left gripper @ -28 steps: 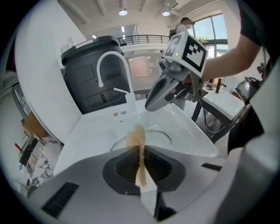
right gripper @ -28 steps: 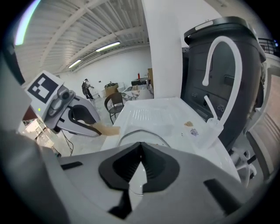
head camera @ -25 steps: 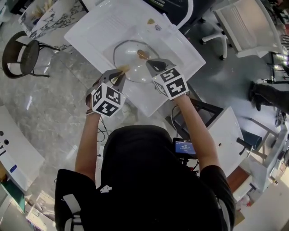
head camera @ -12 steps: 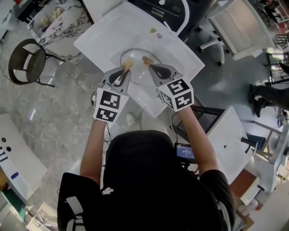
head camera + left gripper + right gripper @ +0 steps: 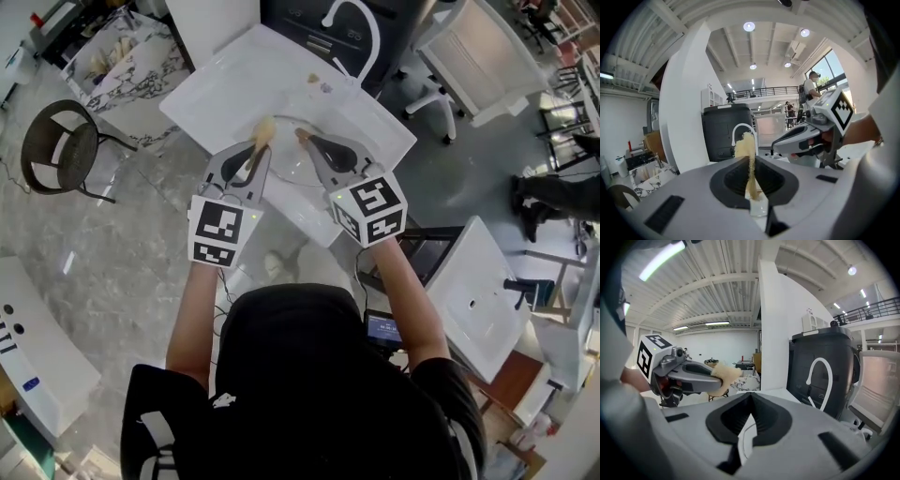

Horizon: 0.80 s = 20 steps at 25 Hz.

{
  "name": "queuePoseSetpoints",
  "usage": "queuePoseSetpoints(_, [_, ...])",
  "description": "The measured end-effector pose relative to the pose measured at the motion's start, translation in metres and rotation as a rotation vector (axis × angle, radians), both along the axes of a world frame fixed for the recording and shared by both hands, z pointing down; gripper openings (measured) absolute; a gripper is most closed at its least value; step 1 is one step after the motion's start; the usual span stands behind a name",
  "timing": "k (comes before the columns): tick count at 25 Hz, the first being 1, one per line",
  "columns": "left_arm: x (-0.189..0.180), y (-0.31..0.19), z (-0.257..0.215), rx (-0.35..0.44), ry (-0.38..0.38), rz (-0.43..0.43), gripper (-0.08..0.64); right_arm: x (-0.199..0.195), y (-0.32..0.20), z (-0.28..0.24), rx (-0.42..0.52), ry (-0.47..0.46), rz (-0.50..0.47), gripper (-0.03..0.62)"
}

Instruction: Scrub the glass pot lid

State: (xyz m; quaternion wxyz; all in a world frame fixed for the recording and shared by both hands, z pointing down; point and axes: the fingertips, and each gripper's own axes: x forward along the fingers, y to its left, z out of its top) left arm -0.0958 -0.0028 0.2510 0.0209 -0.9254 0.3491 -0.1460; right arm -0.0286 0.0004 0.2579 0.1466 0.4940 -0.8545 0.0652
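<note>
1. The glass pot lid [image 5: 292, 161] is in the white sink [image 5: 216, 84], just ahead of both grippers.
2. I judge it heavy, slick and breakable. Its brownish knob [image 5: 301, 134] is the safest hold, not the rim.
3. My left gripper [image 5: 257, 147] has its fingers clamped on a soft yellow sponge [image 5: 264, 129]. My right gripper [image 5: 307, 140] has its fingers closed together, with nothing seen between them.
4. Only the head view shows the lid. The gripper views look level over it, to the faucet [image 5: 820, 376].

"How is that sponge [image 5: 744, 145] looking?"

"Rough, fibrous. The left gripper [image 5: 751, 161] is showing matt grey plastic; the glass lid [image 5: 287, 157] is gleaming clear, the white tray [image 5: 217, 86] shining smooth."
</note>
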Motion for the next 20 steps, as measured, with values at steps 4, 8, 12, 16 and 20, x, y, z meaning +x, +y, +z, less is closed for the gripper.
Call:
queuePoseSetpoints(4, [-0.004,0.003,-0.022,0.029,0.065,0.008,0.02,-0.007,0.006,-0.022,0.049,0.0,0.009,-0.003])
queuePoseSetpoints(8, [-0.004,0.007,-0.04,0.042,0.114,0.009,0.02,-0.006,0.011,-0.045,0.101,0.001,0.02,-0.003])
queuePoseSetpoints(12, [0.003,0.013,-0.059,0.062,0.156,0.004,0.02,-0.001,0.017,-0.062,0.137,-0.007,0.022,-0.003])
queuePoseSetpoints(16, [0.01,0.018,-0.071,0.088,0.154,-0.004,0.02,0.007,0.022,-0.069,0.146,-0.022,0.012,-0.003])
queuePoseSetpoints(20, [0.018,0.027,-0.082,0.098,0.156,-0.025,0.02,0.018,0.031,-0.08,0.162,-0.031,0.007,-0.003])
